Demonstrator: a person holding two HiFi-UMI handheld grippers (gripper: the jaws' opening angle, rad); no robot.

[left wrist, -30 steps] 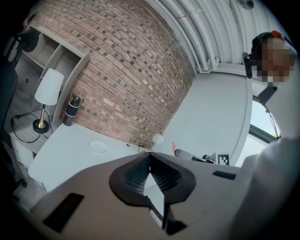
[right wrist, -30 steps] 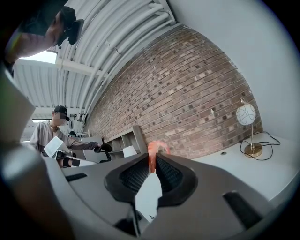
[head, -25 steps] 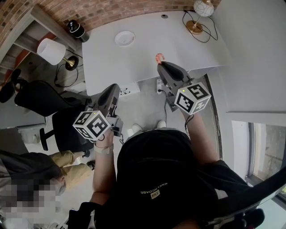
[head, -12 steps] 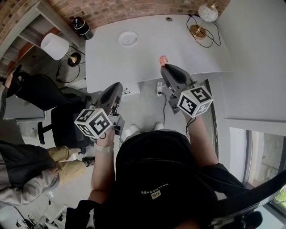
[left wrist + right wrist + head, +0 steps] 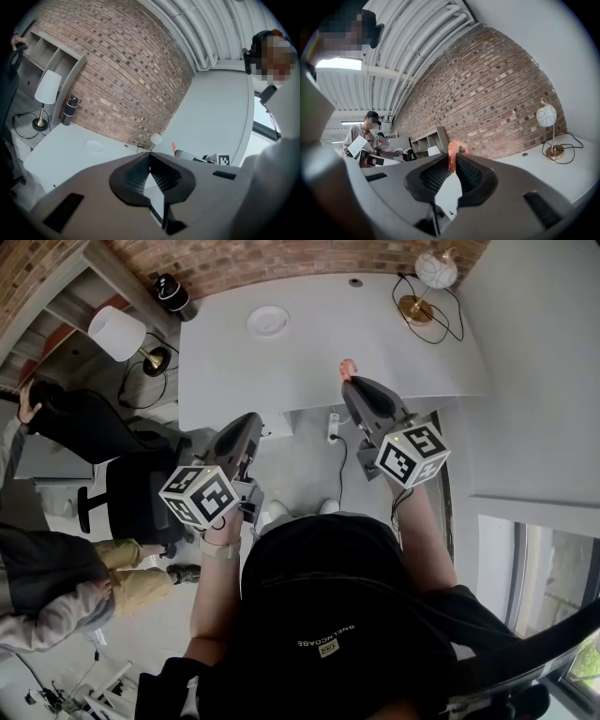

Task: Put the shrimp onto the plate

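Note:
A small orange-pink shrimp point(image 5: 454, 152) sticks up between the tips of my right gripper point(image 5: 453, 161), which is shut on it; in the head view the shrimp point(image 5: 348, 367) hangs over the near edge of the white table point(image 5: 319, 343). The white plate point(image 5: 268, 321) lies at the table's far side, well left of the shrimp. It also shows small in the left gripper view as the plate point(image 5: 95, 146). My left gripper point(image 5: 246, 432) is held low in front of the table over the floor, its jaws shut with nothing between them.
A black bottle point(image 5: 173, 293) stands at the table's far left corner. A round-globe lamp point(image 5: 429, 277) with a looped cord stands at the far right. A white-shade lamp point(image 5: 119, 334) and a black office chair point(image 5: 94, 442) are to the left. A person sits lower left.
The right gripper with the shrimp has drifted slightly right and nearer. The left gripper has barely shifted. The person at the left has moved.

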